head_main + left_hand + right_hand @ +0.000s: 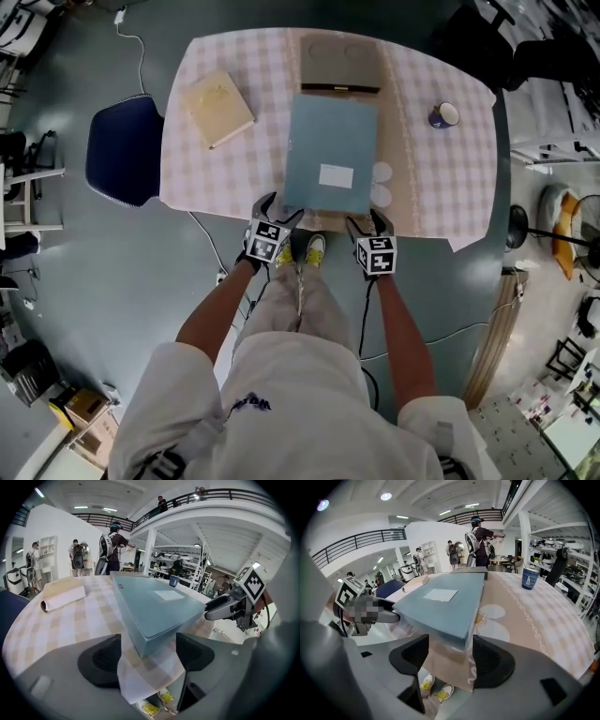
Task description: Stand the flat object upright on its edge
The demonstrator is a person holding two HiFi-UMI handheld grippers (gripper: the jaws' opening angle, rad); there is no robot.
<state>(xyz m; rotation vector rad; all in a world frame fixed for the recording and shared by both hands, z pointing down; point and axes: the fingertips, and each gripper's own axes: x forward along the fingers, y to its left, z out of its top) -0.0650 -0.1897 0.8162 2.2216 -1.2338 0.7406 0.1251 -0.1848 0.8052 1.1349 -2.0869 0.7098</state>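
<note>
Just ahead of the left gripper (279,212) the flat blue box (330,155) lay face-down on the checked table (450,187); its near left corner sat in the gap of that gripper's parted jaws, unpressed; the right gripper (367,221), likewise released, framed the near right corner; a beige book (217,108) lay farther off, left of the left gripper.

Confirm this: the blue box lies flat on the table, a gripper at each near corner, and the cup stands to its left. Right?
No. The head view shows the cup to the right of the blue box, not the left. The box does lie flat on the table, with the left gripper and right gripper at its near corners.
</note>
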